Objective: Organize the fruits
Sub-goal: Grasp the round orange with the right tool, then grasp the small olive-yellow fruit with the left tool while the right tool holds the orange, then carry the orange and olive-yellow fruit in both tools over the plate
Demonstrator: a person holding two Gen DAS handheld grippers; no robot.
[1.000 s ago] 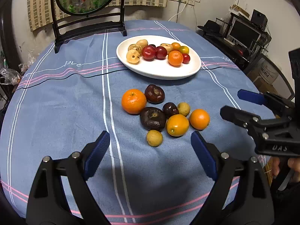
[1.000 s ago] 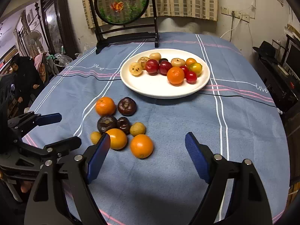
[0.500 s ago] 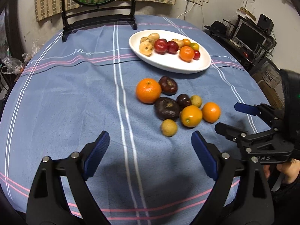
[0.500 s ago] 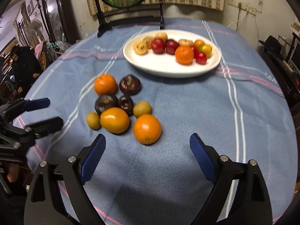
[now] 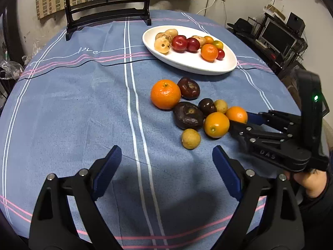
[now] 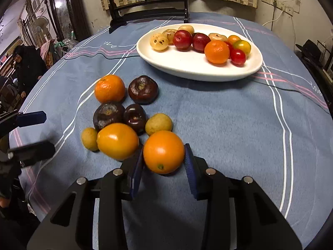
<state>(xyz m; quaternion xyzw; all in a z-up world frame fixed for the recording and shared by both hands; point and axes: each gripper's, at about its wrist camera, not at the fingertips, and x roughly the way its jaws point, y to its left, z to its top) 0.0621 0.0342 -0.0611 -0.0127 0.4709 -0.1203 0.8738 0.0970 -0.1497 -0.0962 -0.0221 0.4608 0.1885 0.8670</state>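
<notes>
A cluster of loose fruit lies on the blue tablecloth: oranges, dark brown fruits and small yellow-green ones. My right gripper (image 6: 163, 163) has closed its blue pads around the nearest orange (image 6: 163, 151), which rests on the cloth; it shows in the left wrist view too (image 5: 236, 114). A second orange (image 6: 117, 141) sits just left of it. My left gripper (image 5: 166, 170) is open and empty, short of the cluster. The white oval plate (image 6: 193, 66) behind holds several fruits.
A dark wooden stand with a round screen (image 5: 108, 18) stands at the table's far edge. A mandarin (image 5: 165, 94) and a small yellow-green fruit (image 5: 190, 139) lie nearest my left gripper. Shelves and electronics (image 5: 276, 35) stand at the right.
My right gripper moved forward to the cluster and closed from wide open onto the nearest orange. My left gripper drifted left and stayed open.
</notes>
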